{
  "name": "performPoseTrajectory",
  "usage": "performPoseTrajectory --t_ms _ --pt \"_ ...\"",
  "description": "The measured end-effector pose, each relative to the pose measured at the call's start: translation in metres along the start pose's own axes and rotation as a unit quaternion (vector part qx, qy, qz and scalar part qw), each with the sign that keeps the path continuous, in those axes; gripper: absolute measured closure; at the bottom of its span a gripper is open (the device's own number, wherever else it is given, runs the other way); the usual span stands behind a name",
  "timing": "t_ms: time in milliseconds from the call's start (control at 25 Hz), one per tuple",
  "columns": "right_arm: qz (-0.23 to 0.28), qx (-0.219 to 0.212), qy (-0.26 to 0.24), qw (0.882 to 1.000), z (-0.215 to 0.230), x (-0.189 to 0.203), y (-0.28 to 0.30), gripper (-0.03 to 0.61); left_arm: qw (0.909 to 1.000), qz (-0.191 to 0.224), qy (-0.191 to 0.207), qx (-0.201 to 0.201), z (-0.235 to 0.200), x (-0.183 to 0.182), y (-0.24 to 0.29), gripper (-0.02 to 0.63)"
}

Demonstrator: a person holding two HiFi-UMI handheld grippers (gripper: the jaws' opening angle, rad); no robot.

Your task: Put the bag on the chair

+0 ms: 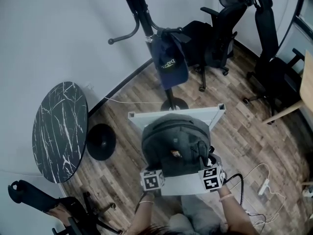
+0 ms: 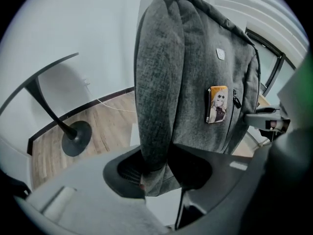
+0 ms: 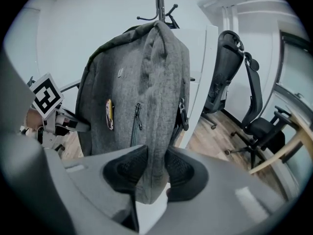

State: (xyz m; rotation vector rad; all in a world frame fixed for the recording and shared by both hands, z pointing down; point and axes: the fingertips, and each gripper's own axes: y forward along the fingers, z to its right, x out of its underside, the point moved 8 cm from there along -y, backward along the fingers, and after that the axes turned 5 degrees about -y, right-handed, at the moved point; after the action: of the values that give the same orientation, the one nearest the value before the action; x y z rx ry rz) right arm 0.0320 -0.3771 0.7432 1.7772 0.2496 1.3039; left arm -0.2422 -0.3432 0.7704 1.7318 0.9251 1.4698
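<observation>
Two grippers, left (image 2: 156,169) and right (image 3: 154,169), had jaws parted, each loosely flanking a bottom corner of the grey backpack (image 1: 176,141). It stood upright on the white chair (image 1: 188,186) seat, against the backrest.

Cool, dim, even light fills the room, brightest on the pale wall (image 2: 73,33) behind the bag (image 2: 195,82). Left of the bag, a soft shadow falls across that wall. Both gripper views bend strongly toward black, rounded corners, and the foreground below the bag is dark and blurred.
</observation>
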Motion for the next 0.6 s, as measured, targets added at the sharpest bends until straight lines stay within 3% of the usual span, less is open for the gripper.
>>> performPoseTrajectory --t_ms 360,600 --pt "-0.001 0.013 0.028 1.0 0.012 0.0 -0.004 0.405 0.9993 -0.009 -0.028 0.023 -0.007 0.01 -0.017 0.431" --pt "0.013 0.012 0.04 0.999 0.014 -0.003 -0.02 0.396 0.9991 0.011 -0.038 0.017 -0.007 0.006 -0.039 0.431"
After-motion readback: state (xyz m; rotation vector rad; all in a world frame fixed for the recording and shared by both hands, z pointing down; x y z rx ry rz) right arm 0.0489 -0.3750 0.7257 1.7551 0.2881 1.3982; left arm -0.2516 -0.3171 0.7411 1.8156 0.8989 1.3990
